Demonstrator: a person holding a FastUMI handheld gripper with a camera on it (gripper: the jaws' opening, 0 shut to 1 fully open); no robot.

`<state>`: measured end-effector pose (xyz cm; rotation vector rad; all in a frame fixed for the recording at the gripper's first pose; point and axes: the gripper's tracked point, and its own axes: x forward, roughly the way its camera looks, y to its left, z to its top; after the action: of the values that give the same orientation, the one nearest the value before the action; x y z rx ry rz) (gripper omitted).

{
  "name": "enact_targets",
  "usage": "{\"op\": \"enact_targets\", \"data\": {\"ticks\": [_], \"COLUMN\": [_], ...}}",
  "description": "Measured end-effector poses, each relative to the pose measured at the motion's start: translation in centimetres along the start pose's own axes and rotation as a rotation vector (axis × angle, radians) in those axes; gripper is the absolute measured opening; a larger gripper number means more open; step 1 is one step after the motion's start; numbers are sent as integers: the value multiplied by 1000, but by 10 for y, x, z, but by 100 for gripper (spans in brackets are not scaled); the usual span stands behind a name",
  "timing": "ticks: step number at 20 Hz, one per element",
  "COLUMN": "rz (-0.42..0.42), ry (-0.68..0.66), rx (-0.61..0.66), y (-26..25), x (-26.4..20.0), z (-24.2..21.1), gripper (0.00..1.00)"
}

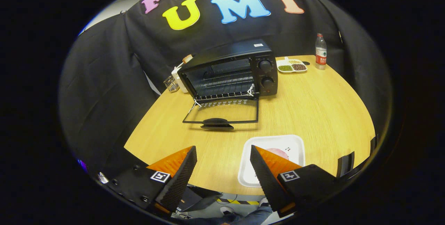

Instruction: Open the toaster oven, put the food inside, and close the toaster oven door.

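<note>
Tongs (222, 155) spread wide, holding nothing, above the near edge of the bench (313, 113). White tray (295, 145) with pink food (278, 152) sits behind the right finger, partly hidden by it. Beyond the fingers: toaster oven (233, 68), door (222, 113) folded flat onto the bench, rack visible inside. Divided dish (291, 65) and water bottle (320, 51) to the oven's right.
</note>
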<state>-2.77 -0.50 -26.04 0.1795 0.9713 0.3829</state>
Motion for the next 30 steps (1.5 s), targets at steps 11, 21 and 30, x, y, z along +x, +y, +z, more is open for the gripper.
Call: {"op": "enact_targets", "data": {"ticks": [11,21,30], "rz": [94,196,181], "ry": [318,507,576], "rx": [123,237,325], "y": [-117,-150,-162], "x": [15,39,48], "z": [-28,-58,-65], "gripper": [98,86,7]}}
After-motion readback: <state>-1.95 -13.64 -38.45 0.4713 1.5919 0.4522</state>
